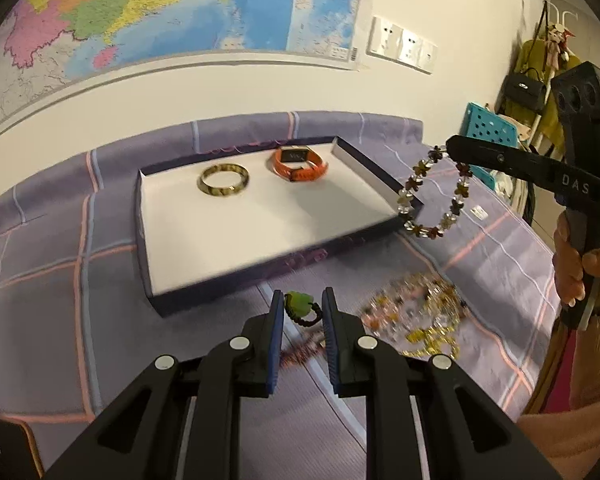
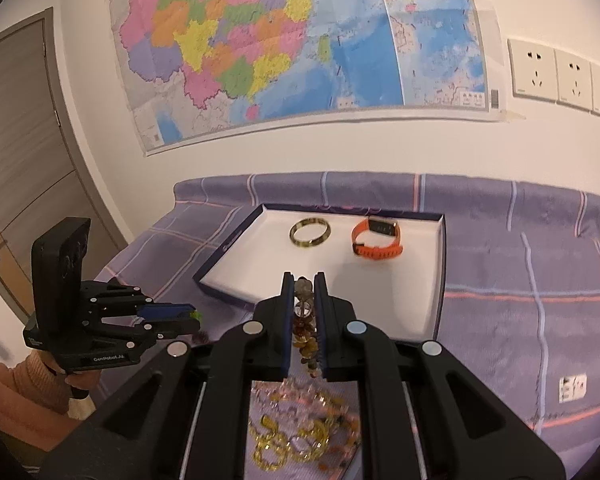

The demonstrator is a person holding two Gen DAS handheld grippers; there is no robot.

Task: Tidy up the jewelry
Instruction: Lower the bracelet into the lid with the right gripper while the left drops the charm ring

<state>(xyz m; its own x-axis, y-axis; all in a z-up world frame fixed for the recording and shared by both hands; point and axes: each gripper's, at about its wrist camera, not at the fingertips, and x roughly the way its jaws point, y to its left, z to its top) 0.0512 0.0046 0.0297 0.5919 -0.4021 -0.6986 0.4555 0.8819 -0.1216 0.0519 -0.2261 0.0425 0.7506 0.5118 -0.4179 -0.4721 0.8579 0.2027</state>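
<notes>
A shallow white tray (image 1: 236,240) with a dark rim lies on the purple checked cloth and holds a tortoiseshell bangle (image 1: 223,179) and an orange watch (image 1: 299,164). My left gripper (image 1: 302,307) is shut on a green bead bracelet with a black cord (image 1: 300,307), just in front of the tray. My right gripper (image 2: 304,285) is shut on a flower-bead bracelet (image 1: 432,196), which hangs in the air over the tray's right corner. The tray (image 2: 380,300), bangle (image 2: 310,232) and watch (image 2: 376,238) also show in the right wrist view.
A pile of gold and pink jewelry (image 1: 416,312) lies on the cloth right of my left gripper; it also shows below my right gripper (image 2: 300,428). A wall with a map and sockets stands behind. A blue crate (image 1: 490,128) is at the far right.
</notes>
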